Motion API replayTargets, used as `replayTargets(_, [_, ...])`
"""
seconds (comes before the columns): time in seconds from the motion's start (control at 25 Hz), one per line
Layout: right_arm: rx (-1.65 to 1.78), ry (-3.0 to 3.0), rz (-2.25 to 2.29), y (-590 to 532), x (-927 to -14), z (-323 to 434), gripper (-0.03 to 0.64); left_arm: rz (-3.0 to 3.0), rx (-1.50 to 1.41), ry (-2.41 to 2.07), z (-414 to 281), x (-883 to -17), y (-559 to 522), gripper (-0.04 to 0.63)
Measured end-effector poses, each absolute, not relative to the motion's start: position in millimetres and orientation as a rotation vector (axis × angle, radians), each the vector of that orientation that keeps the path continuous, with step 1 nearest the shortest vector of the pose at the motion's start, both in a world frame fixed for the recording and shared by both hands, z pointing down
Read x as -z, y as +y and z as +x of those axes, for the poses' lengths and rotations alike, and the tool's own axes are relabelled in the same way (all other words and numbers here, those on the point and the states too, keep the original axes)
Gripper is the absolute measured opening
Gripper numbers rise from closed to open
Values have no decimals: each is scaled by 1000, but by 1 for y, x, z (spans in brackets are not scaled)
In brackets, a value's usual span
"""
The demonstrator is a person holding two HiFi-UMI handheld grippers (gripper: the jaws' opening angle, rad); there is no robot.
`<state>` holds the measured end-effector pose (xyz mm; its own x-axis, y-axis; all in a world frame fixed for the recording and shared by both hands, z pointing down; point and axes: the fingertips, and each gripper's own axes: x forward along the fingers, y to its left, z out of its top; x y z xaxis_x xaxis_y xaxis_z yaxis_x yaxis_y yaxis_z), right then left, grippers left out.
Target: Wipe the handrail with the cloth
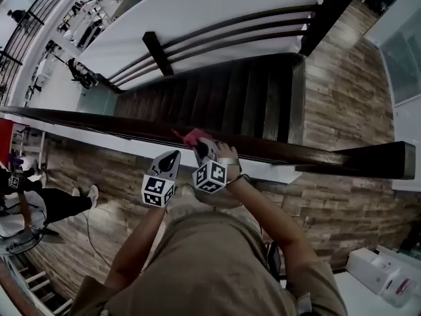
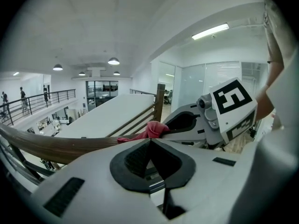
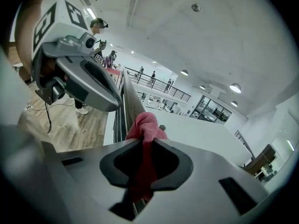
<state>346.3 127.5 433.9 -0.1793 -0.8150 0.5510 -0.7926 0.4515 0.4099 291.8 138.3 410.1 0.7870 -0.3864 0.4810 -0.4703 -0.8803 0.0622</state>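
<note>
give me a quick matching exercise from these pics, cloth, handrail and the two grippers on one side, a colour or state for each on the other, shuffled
Column one:
1. cloth
2. handrail
3. left gripper
4. right gripper

Column two:
A. dark brown wood
B. shut, nothing between the jaws
C. red
D. shut on the cloth

Pairs: 1-C, 2-A, 3-B, 4-D

- cloth [image 1: 191,135]: pinkish red.
- handrail [image 1: 329,155]: dark brown wood grain.
- left gripper [image 1: 173,156] and right gripper [image 1: 201,148]: grey, with black-and-white square-marker cubes.
- floor [image 1: 342,71]: brown-grey planks.
</note>
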Motion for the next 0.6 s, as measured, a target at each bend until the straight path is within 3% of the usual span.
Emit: replayTargets(0.6, [-7,-1976,1399,288,-433,556,63,2830,-669,-665,503,-405,289,18])
